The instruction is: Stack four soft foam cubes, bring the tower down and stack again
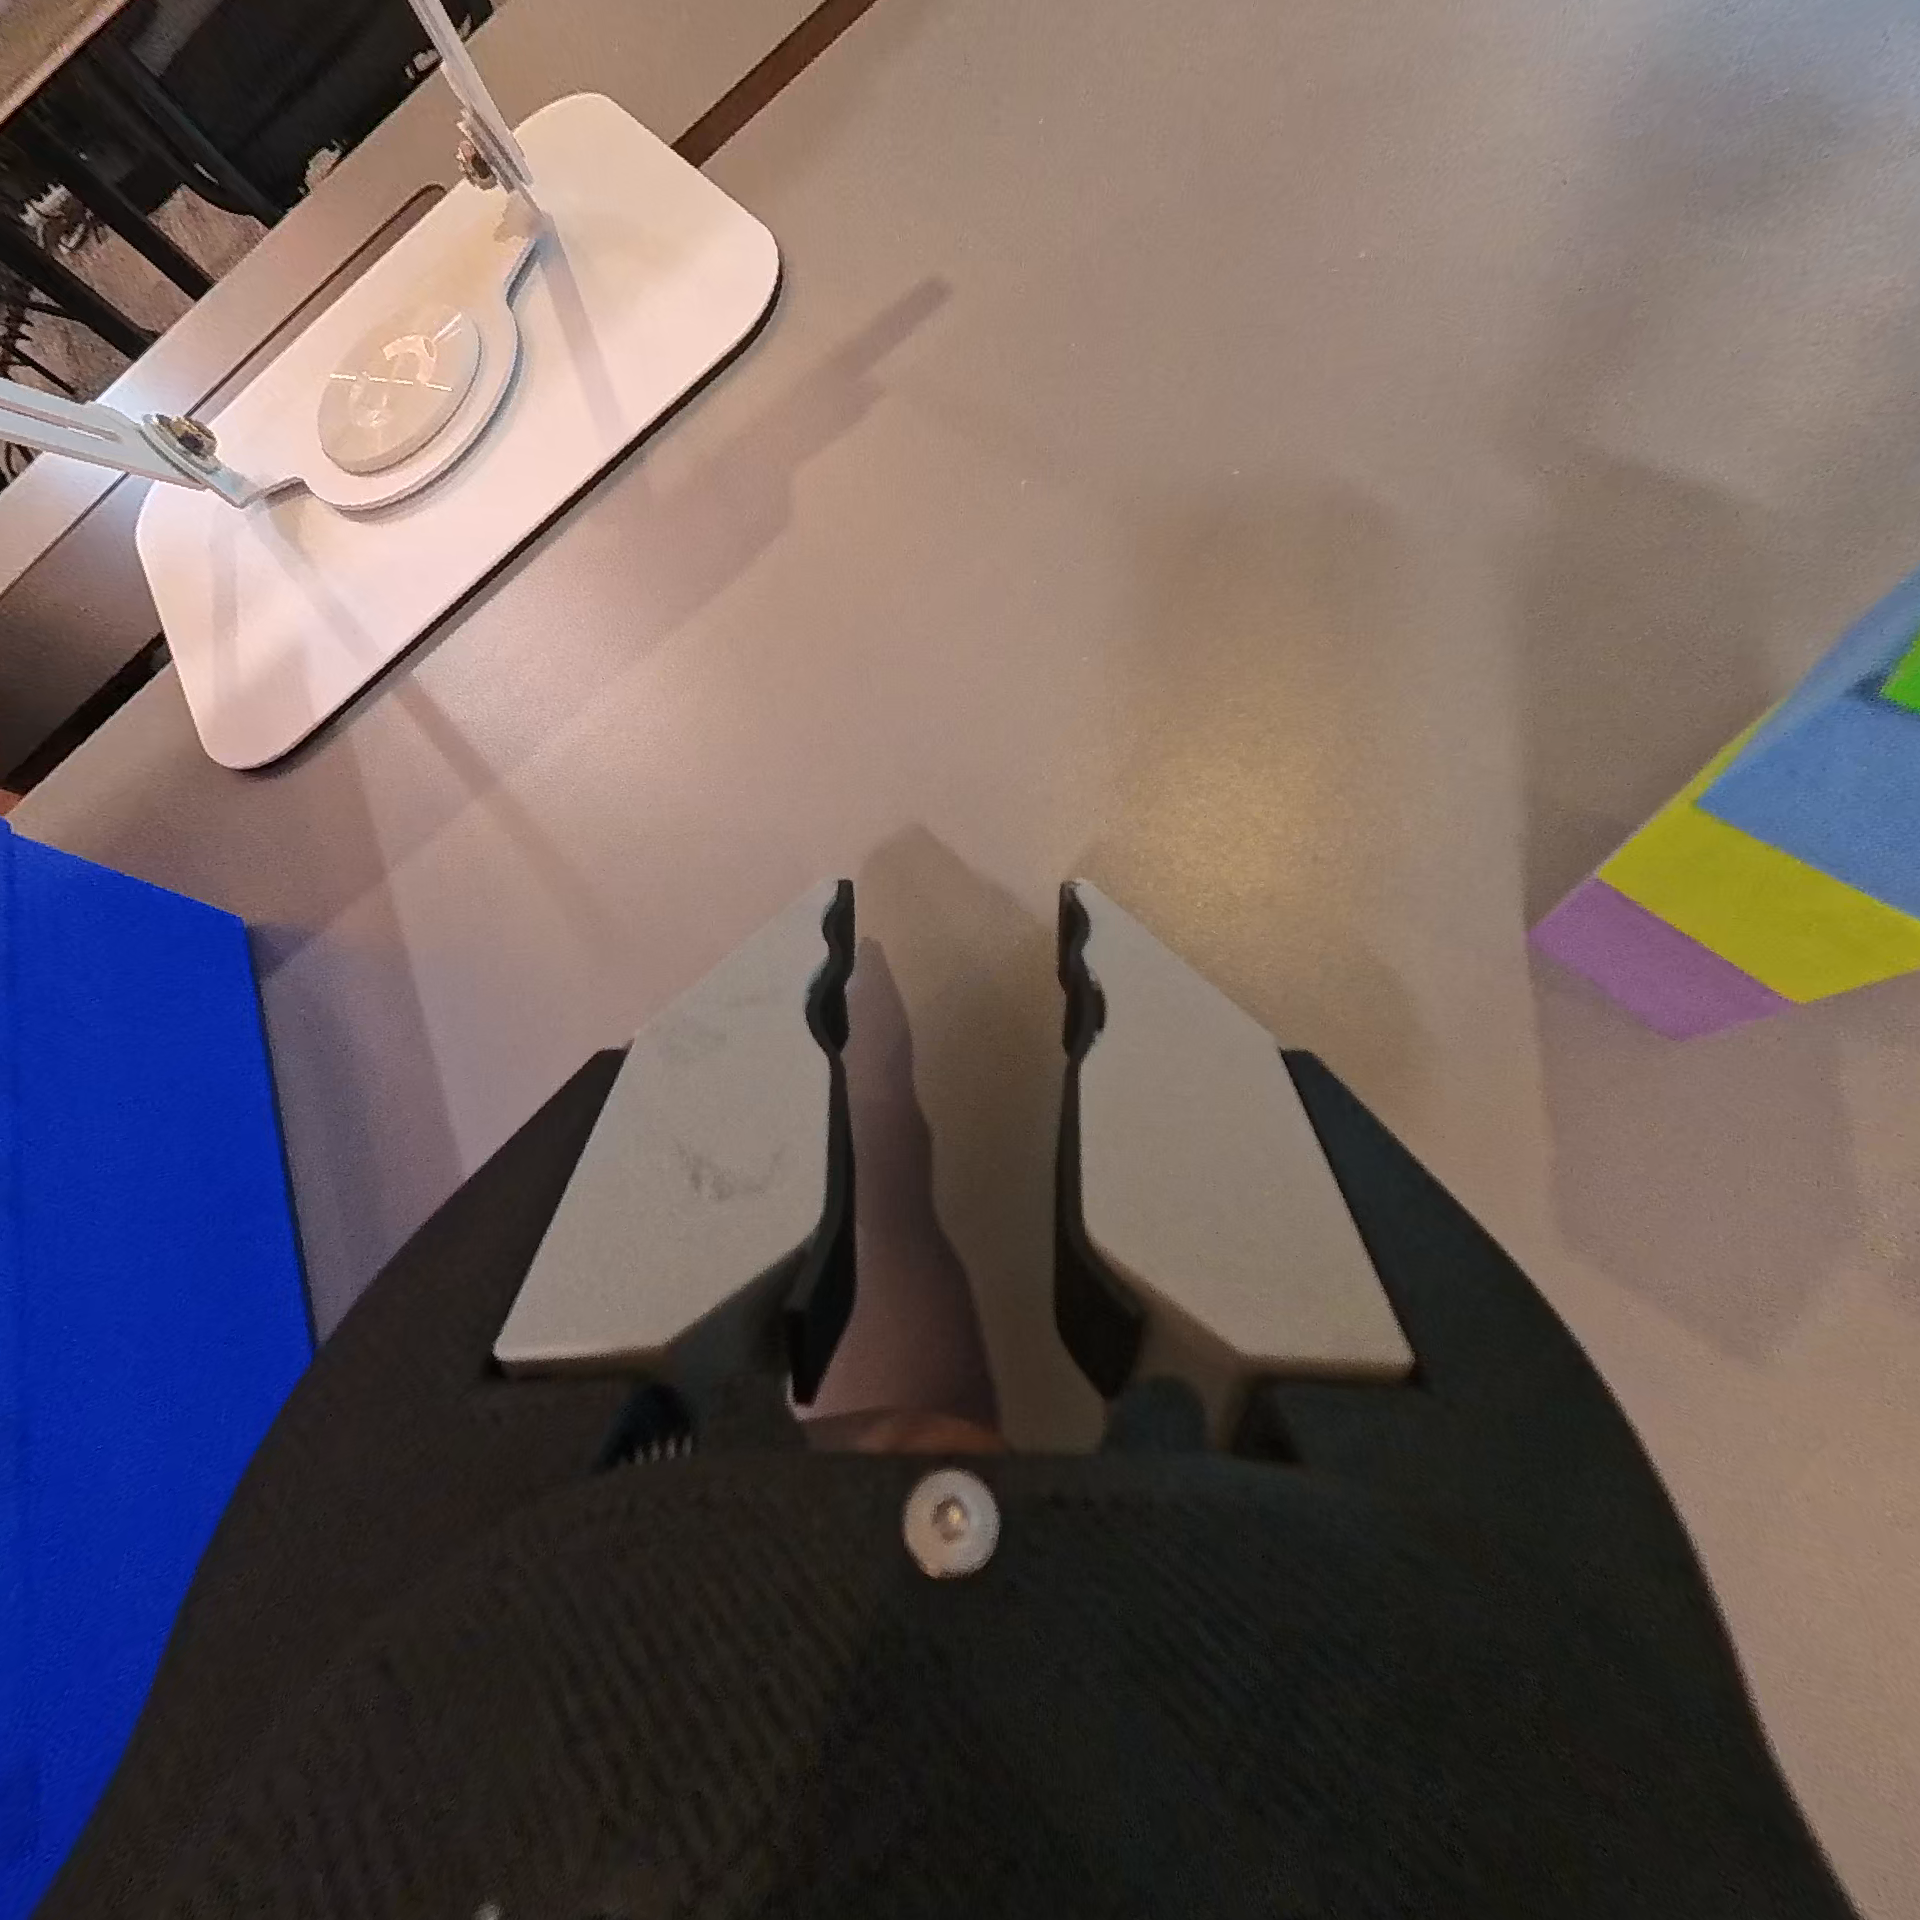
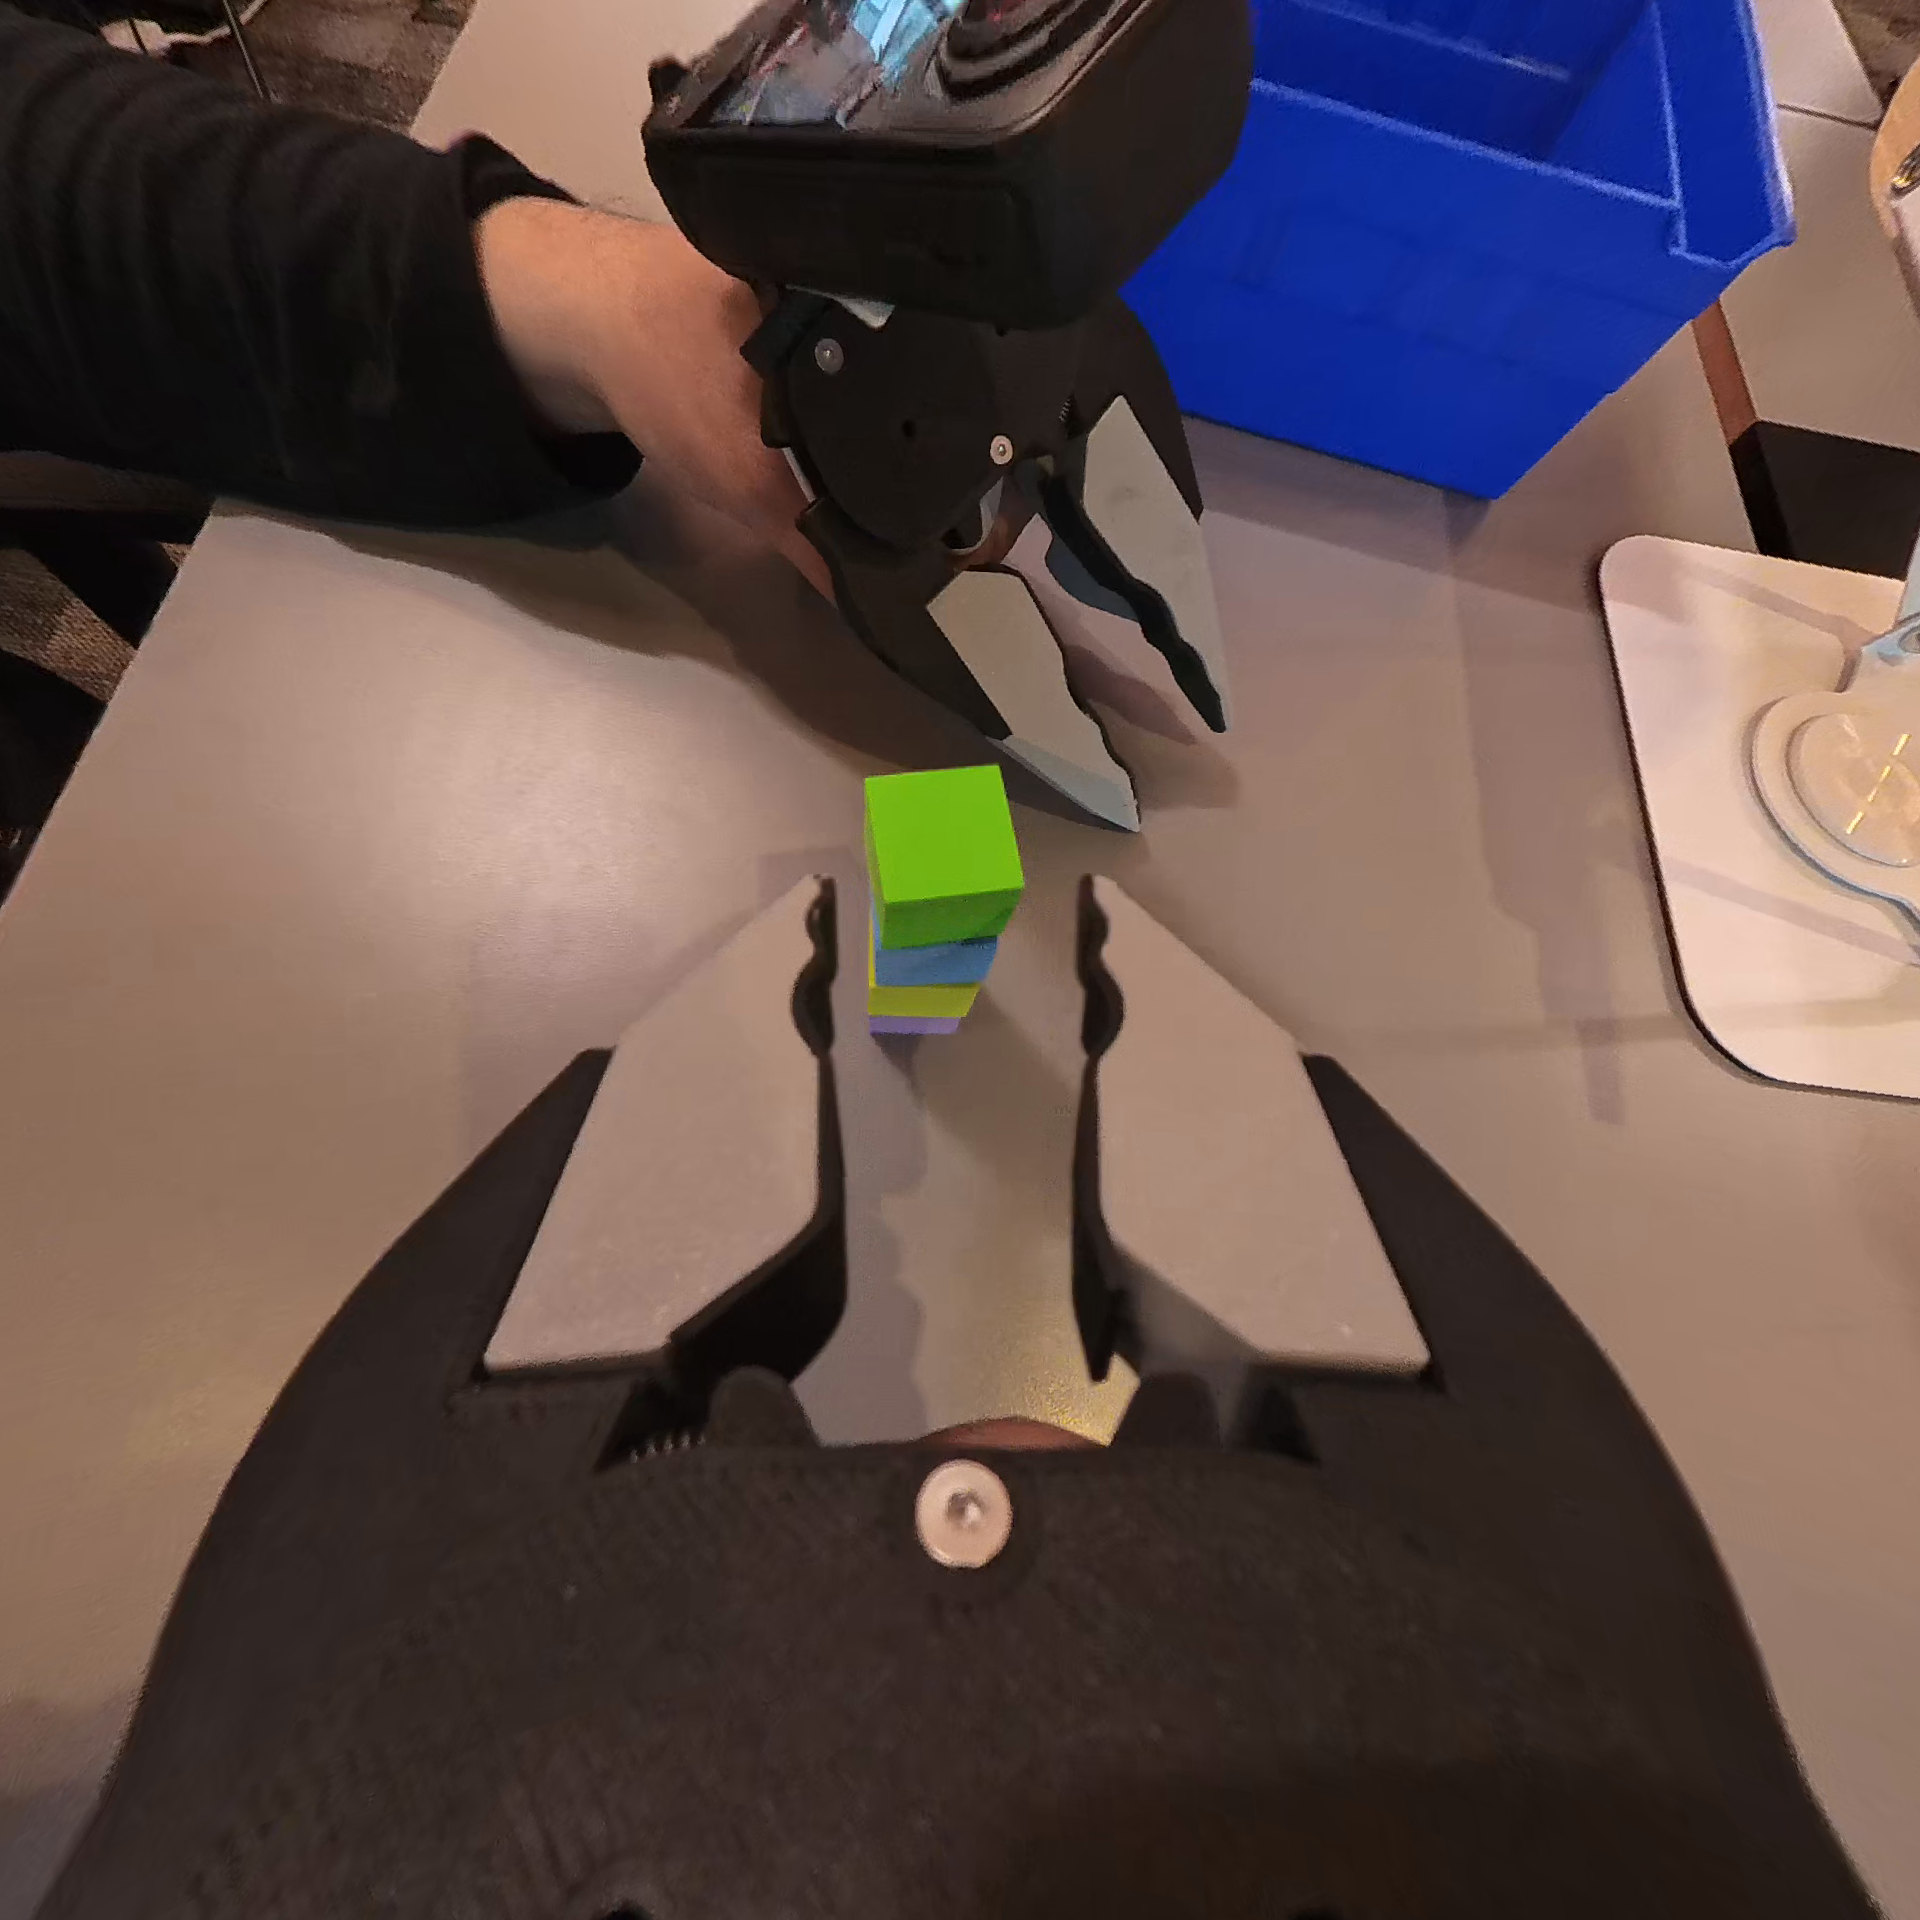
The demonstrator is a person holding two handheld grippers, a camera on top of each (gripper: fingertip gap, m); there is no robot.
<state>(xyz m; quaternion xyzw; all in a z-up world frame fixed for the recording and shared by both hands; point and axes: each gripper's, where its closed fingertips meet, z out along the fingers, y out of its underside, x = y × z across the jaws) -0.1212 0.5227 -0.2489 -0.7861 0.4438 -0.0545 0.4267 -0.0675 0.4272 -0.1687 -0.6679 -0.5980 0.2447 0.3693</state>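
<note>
Grey matte tabletop [image 2: 416, 935] is carrying a four-cube foam tower [image 2: 935, 925], purple, yellow, blue and bright green on top, standing upright. Both the black left gripper [image 2: 1174, 769] and the black right gripper [image 2: 951, 894] are hanging with jaws apart, holding nothing, near the tower. A blue plastic bin [image 2: 1455, 260] and white metal stand base [image 1: 468, 436] are sitting behind; no legible writing is showing.

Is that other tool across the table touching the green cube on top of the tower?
Apart. In the right wrist view a strip of bare table shows between the left tool's tips and the green cube; the tool sits just behind it, jaws open.
</note>
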